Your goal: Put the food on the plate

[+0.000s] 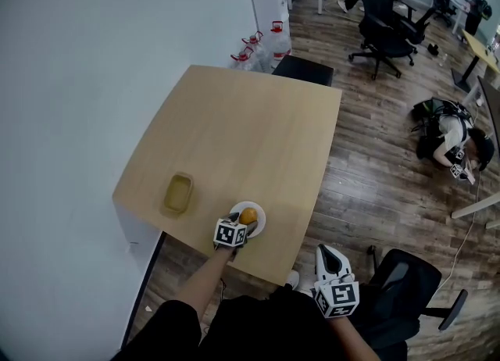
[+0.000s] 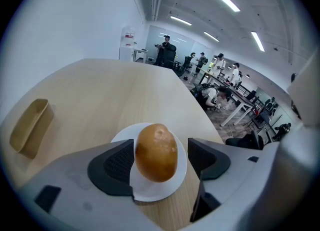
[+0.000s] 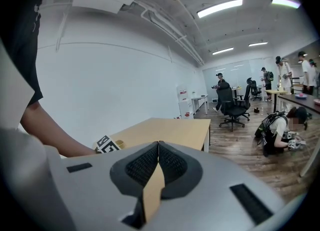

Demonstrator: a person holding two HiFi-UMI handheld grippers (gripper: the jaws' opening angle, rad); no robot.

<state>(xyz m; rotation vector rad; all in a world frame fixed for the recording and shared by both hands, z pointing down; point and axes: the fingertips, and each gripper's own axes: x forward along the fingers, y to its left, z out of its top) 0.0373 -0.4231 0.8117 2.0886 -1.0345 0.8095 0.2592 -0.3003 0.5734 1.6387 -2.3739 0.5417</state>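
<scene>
A brown potato (image 2: 156, 152) stands on end on the small white plate (image 2: 125, 134) near the table's front edge. My left gripper (image 2: 160, 150) is open around it: the left pad sits right beside the potato, and a gap shows on the right side. From the head view the potato (image 1: 248, 216) is on the plate (image 1: 260, 224), with the left gripper (image 1: 243, 227) just in front of it. My right gripper (image 3: 158, 149) is shut with nothing in it, held off the table by my lap (image 1: 331, 261).
A yellow rectangular tray (image 1: 178, 194) lies on the wooden table (image 1: 250, 133) left of the plate. A white wall runs along the left. Water bottles (image 1: 269, 39), black office chairs (image 1: 387, 27) and a crouching person (image 1: 449, 137) are on the floor beyond.
</scene>
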